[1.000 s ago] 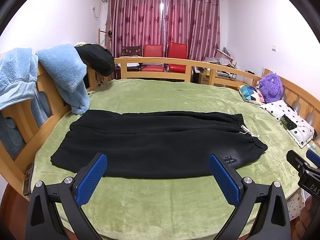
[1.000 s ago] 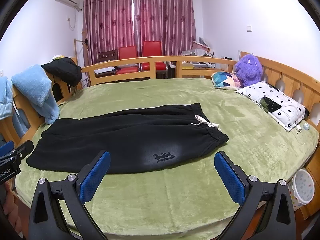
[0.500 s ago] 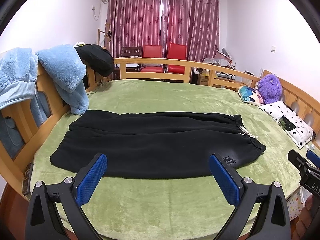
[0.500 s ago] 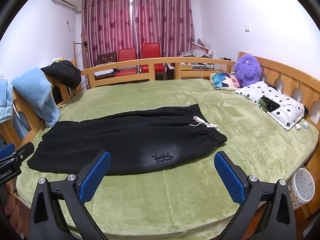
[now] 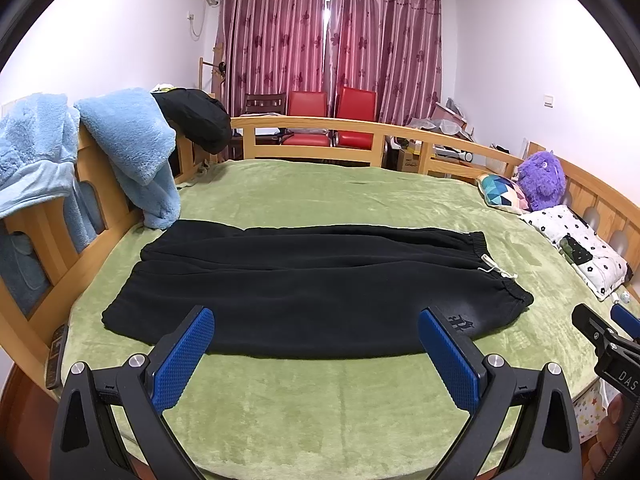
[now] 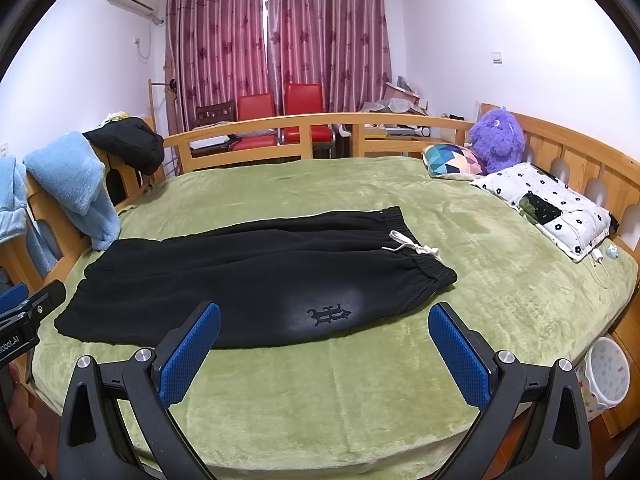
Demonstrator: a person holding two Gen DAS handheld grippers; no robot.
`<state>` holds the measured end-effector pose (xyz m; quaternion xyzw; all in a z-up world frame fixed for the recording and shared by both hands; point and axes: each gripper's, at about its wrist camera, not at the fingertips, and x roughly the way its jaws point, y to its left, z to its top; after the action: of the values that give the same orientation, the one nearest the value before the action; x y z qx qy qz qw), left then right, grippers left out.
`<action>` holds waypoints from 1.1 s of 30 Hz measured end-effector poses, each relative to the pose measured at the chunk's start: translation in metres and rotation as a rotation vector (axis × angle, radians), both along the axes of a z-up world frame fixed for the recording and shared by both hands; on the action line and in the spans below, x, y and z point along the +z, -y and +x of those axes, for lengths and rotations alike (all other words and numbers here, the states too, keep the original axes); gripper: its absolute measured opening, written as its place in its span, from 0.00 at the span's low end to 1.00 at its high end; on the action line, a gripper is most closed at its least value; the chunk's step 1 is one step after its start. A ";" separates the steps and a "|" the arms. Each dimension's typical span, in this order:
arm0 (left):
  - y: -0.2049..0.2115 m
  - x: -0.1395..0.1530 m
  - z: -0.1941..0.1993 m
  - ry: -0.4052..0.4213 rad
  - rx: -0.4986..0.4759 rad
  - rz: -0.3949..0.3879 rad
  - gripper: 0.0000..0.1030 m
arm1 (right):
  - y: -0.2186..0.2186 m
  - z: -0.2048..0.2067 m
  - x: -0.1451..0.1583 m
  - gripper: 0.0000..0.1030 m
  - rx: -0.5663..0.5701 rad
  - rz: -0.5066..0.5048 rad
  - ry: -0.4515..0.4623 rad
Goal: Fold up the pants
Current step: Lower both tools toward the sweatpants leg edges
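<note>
The black fleece pants [image 5: 316, 280] lie flat and full length across the green plush blanket [image 5: 320, 408] of the wooden-railed bed [image 6: 320, 122], just ahead of both claws, legs side by side and no fold made yet. Laid out smooth like this, they seem ready for a first fold, and each end falls to one claw.

The left gripper [image 5: 316, 356] hovers over bare blanket just short of the near leg edge, its blue-padded fingers [image 5: 182, 356] spread wide and holding nothing; the leg cuffs lie ahead and to its left. The right gripper [image 6: 324, 354] hangs likewise short of the cloth, its blue pads [image 6: 458, 360] wide apart and empty, with the elastic waistband [image 6: 432, 272] and white drawstring [image 6: 412, 247] ahead and to its right, and the embroidered emblem [image 6: 329, 314] right in front of it.

Both claws likely hold back, spread, to come down on the near edge together. The soft, thick fleece should pinch easily, though it may drag on the plush.
</note>
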<state>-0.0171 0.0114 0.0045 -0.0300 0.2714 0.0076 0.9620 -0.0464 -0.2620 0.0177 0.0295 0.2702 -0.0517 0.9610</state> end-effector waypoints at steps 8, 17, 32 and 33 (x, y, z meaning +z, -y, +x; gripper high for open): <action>-0.007 -0.009 0.018 -0.024 0.009 -0.006 1.00 | -0.002 0.012 -0.010 0.99 0.023 0.022 -0.003; -0.026 -0.069 0.064 -0.131 0.020 -0.034 1.00 | 0.004 0.059 -0.065 0.99 0.045 0.036 -0.088; -0.165 -0.198 0.099 -0.337 0.258 -0.211 0.85 | 0.067 0.136 -0.174 0.73 -0.029 0.172 -0.242; -0.173 -0.202 0.098 -0.335 0.265 -0.228 0.85 | 0.072 0.138 -0.177 0.73 -0.044 0.181 -0.241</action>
<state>0.0809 0.1843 -0.1970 -0.1722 0.4199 0.1076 0.8846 0.0914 -0.3341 -0.1597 0.1156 0.3863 -0.0514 0.9137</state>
